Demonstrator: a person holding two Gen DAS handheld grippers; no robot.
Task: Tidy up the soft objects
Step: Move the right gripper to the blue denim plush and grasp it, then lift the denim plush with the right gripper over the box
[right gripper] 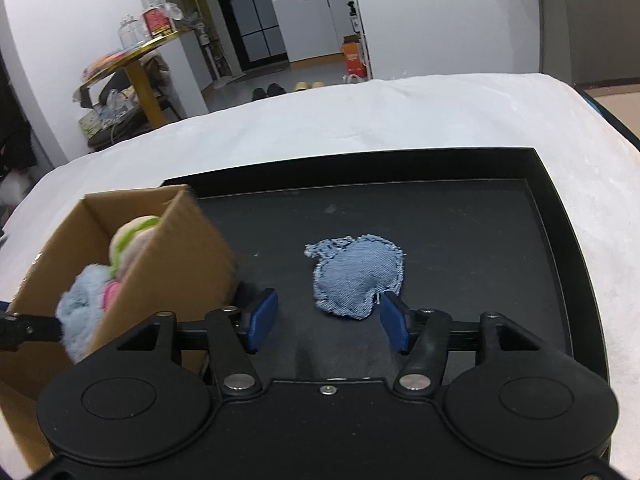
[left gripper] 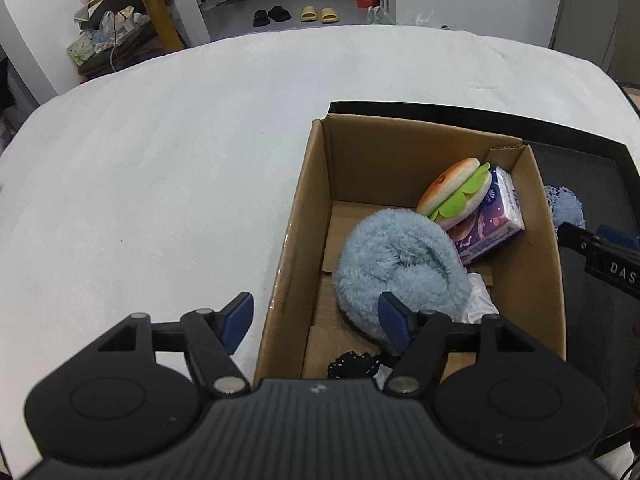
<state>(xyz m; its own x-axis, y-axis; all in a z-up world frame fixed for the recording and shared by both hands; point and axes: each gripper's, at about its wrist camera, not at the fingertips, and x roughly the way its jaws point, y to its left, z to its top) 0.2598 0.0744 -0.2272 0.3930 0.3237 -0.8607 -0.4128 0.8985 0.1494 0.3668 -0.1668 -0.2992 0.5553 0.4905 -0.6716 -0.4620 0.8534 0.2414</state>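
Observation:
An open cardboard box [left gripper: 304,216] holds a fluffy light-blue plush [left gripper: 400,264], a burger-shaped plush [left gripper: 456,192], a purple tissue pack [left gripper: 492,220] and some white and black soft items near its front wall. My left gripper [left gripper: 316,320] is open above the box's left wall, nothing between its pads. A denim-blue fabric pad [right gripper: 356,276] lies on the black tray [right gripper: 560,200]. My right gripper [right gripper: 328,320] is open just in front of the denim pad, its pads apart from it. The box [right gripper: 172,256] stands at the tray's left side.
Box and tray rest on a white cloth-covered table [left gripper: 160,160]. Beyond its far edge are a yellow-legged side table [left gripper: 156,12] with clutter, slippers [left gripper: 296,14] on the floor and an orange carton [right gripper: 354,58] by a doorway.

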